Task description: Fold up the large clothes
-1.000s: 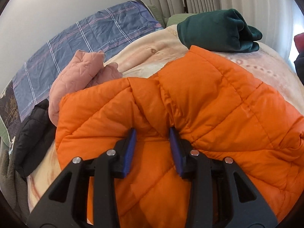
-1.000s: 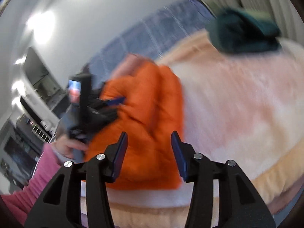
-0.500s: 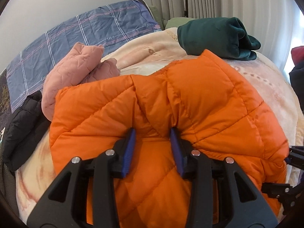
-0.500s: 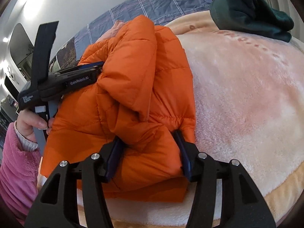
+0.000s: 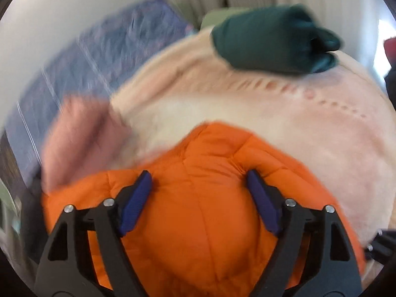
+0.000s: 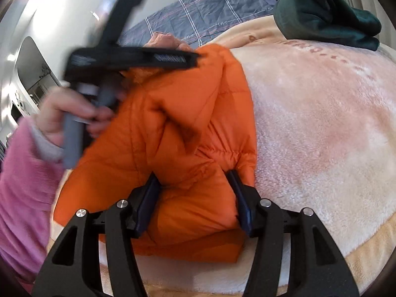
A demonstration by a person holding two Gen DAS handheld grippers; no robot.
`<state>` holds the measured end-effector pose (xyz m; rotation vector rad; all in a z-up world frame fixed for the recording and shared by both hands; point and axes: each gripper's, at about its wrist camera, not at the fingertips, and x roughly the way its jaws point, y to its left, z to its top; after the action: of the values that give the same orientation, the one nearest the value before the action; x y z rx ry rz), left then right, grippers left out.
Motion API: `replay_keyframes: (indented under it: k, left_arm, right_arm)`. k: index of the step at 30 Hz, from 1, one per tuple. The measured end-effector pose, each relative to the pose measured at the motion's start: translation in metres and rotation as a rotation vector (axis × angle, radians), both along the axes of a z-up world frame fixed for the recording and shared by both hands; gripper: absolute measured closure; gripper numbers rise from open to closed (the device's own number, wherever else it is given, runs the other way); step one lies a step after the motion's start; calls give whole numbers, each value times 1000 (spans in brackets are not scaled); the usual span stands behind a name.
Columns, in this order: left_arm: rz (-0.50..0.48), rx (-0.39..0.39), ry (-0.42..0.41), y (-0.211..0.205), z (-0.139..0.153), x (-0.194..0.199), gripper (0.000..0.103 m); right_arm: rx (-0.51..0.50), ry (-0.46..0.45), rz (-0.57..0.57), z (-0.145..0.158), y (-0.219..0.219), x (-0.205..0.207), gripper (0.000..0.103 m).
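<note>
An orange puffer jacket (image 5: pixel 198 222) lies folded on a cream fleece blanket (image 5: pixel 272 113). My left gripper (image 5: pixel 198 188) sits over the jacket's near part. Its jaws are opening wide and puffy fabric bulges between the blue pads without being pinched. The view is blurred by motion. In the right wrist view the jacket (image 6: pixel 193 113) lies bunched at the blanket's left side. My right gripper (image 6: pixel 193 185) is open astride a thick fold at the jacket's near edge, its pads touching the fabric on both sides. A hand (image 6: pixel 61 113) holds the left tool over the jacket's far left.
A folded dark green garment (image 5: pixel 272 47) lies at the back of the blanket (image 6: pixel 321 123). A pink quilted garment (image 5: pixel 81 133) rests left of the jacket, on a blue plaid sheet (image 6: pixel 210 10). A pink sleeve (image 6: pixel 22 185) fills the left edge. Curtains hang behind.
The left gripper has let go of the jacket fold, spread its jaws wide and pulled back, so more blanket shows. The right gripper came down around the jacket's near edge and stays.
</note>
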<state>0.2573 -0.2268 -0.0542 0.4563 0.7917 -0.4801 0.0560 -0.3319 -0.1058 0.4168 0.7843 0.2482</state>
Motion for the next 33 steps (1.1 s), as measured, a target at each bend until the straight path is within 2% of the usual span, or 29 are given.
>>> replay_keyframes:
  k: [2, 10, 14, 18, 22, 24, 26, 27, 29, 30, 31, 33]
  left_arm:
    - [22, -74, 58, 11, -7, 11, 18]
    - [28, -84, 50, 14, -17, 8, 17]
    - [27, -114, 79, 18, -19, 13, 17]
    - [33, -129, 88, 21, -19, 14, 17]
    - [34, -131, 86, 20, -19, 13, 17]
    - [34, -136, 90, 21, -19, 13, 17]
    - [35, -146, 98, 22, -18, 14, 17]
    - [35, -152, 101, 23, -18, 14, 17]
    - [36, -163, 105, 24, -18, 15, 17]
    - [36, -168, 107, 25, -18, 16, 17]
    - [38, -181, 113, 27, -17, 17, 17]
    - [33, -200, 122, 29, -17, 18, 17]
  right_arm:
    - [7, 2, 9, -2, -2, 1, 47]
    - [-48, -11, 10, -1, 3, 3, 47]
    - [-68, -65, 35, 7, 7, -14, 45]
    - [-40, -91, 55, 32, -5, -27, 44]
    - [-49, -243, 61, 78, -12, -37, 44]
    - [-75, -273, 75, 87, -5, -30, 45]
    - [-95, -285, 107, 87, 6, -13, 54]
    - [-102, -273, 118, 84, 11, -4, 64]
    - [-128, -198, 101, 68, 19, 16, 77]
    - [-155, -146, 70, 53, 20, 26, 87]
    - [-144, -86, 55, 33, 16, 37, 88]
    - [-90, -64, 54, 12, 10, 41, 88]
